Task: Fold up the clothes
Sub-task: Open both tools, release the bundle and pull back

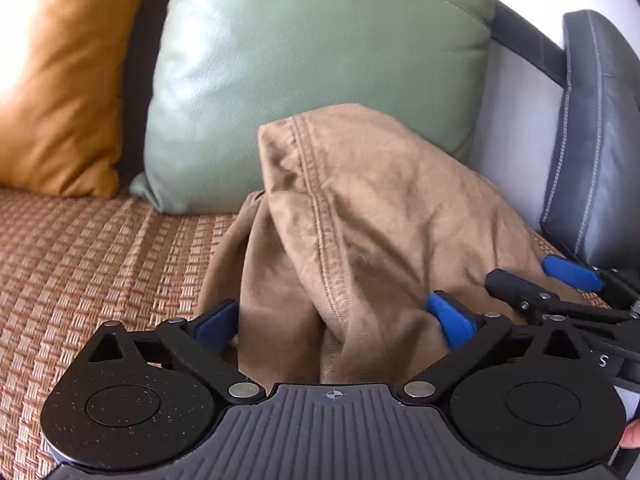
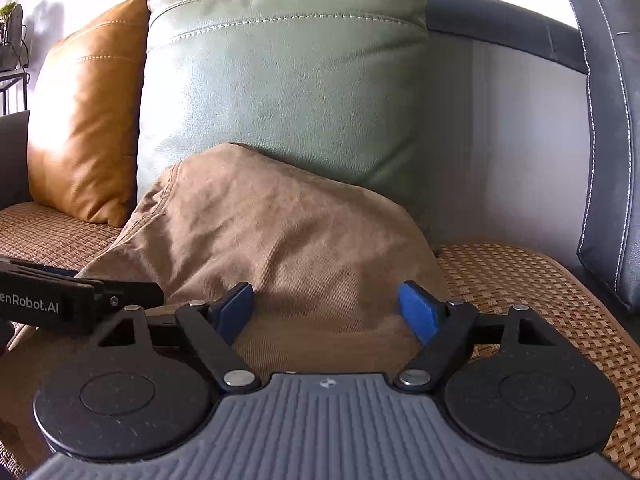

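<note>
A tan-brown garment [image 1: 360, 216] lies heaped on the woven seat mat [image 1: 100, 264], its top leaning on a green cushion [image 1: 320, 60]. A stitched seam runs down its raised fold. My left gripper [image 1: 334, 320] is open wide, and the near edge of the cloth bulges between its blue pads [image 1: 452, 316]. In the right wrist view the garment [image 2: 272, 240] fills the middle. My right gripper [image 2: 328, 312] is open, its pads just above the cloth's near part. The left gripper's black body [image 2: 48, 300] reaches in from the left.
An orange-brown cushion [image 1: 56, 80] stands left of the green one [image 2: 280, 80]. A dark grey leather armrest [image 2: 612, 140] rises at the right end of the seat. Bare woven mat [image 2: 540, 292] shows to the right of the garment, and more to its left.
</note>
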### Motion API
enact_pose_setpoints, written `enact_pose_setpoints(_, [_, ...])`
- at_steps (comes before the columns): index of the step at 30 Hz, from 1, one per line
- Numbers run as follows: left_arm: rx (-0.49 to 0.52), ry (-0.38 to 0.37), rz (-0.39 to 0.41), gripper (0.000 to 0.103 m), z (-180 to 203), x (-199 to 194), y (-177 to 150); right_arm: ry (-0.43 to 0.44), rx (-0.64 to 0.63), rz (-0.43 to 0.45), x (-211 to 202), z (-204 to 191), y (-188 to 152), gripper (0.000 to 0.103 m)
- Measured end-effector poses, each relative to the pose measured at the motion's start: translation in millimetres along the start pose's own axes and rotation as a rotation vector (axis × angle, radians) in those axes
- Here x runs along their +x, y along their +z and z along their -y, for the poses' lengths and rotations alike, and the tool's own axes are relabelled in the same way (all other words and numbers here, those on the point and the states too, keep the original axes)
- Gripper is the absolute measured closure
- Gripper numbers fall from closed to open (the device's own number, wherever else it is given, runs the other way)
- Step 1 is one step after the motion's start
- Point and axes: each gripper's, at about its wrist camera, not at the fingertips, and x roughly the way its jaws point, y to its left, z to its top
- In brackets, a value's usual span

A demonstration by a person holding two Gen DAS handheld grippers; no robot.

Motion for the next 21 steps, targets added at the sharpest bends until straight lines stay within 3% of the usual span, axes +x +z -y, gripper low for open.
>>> enact_pose_setpoints(3, [-0.060, 0.015, -0.037, 0.001, -1.6, -21.8, 8.6, -0.005, 0.007, -0.029, 1.4, 0.3, 6.8, 0.019])
enact_pose_setpoints(7, [-0.150, 0.036, -0.100, 0.004, -2.1, -62.2, 26.7, 0.005, 0.084, -0.154, -17.3, 3.5, 48.1, 0.015])
enact_pose_setpoints(10, [-0.160, 0.025, -0.047, 0.002, 1.2, -119.7, 26.4, 0.087, 0.208, -0.121, -73.2, 17.0, 71.2, 0.004])
enact_pose_setpoints(16, [-0.063, 0.056, 0.062, 0.000, 30.2, -225.2, 11.9, 0.117, 0.281, -0.072, -183.7, 36.1, 98.7, 0.001])
enact_pose_setpoints(21, [-0.047, 0.047, 0.044, 0.000, 50.8, -270.2, 1.3, 0.134, 0.160, -0.073, -251.7, 26.1, 112.1, 0.001])
